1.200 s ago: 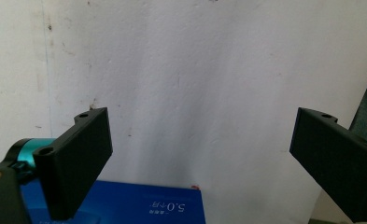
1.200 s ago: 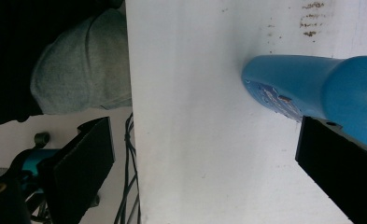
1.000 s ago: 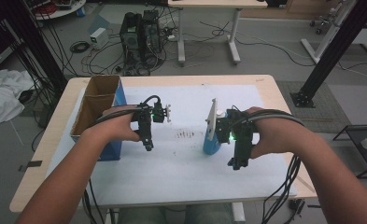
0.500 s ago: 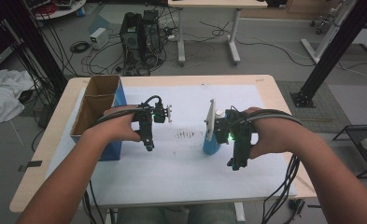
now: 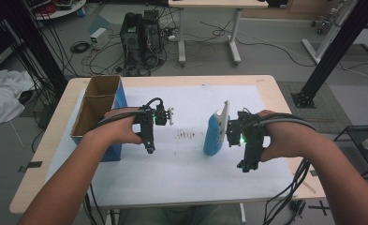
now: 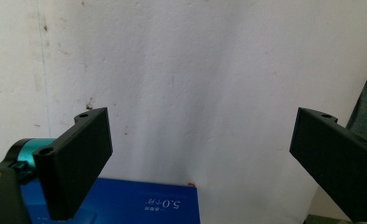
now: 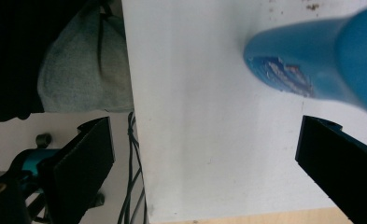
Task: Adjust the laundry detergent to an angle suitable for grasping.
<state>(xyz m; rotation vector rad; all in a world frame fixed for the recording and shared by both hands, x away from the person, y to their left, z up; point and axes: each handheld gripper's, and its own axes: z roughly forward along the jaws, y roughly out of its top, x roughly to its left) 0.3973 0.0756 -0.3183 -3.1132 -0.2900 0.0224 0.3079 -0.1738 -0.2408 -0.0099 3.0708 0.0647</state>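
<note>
A blue bottle (image 5: 214,137) stands upright on the white sheet (image 5: 186,164) that covers most of the wooden counter (image 5: 50,154), a little right of the sheet's middle, with a white, blade-like top part rising from it. The right claw (image 5: 245,165) is held just to the right of the bottle, pointed toward the person's edge of the counter, a small green light glowing on its body; the hand around it sits close beside the bottle, though from above it is hard to say whether any part of the tool touches the bottle. In the right gripper view the two black jaws stand wide apart with nothing between them, and the blue bottle (image 7: 321,60) lies across the upper right corner, beyond the jaws and clear of them, over the white sheet whose edge and a strip of wood show at the bottom. The left claw (image 5: 150,149) hovers left of the sheet's centre, well apart from the bottle, likewise angled toward the person. In the left gripper view its jaws are spread wide and empty over the white sheet, with a blue box face (image 6: 139,205) bearing printed characters at the lower edge. An open cardboard box (image 5: 97,105) with a blue side stands at the counter's left edge, just beside the left forearm. A patch of small dark marks (image 5: 185,135) lies on the sheet between the two hands.
</note>
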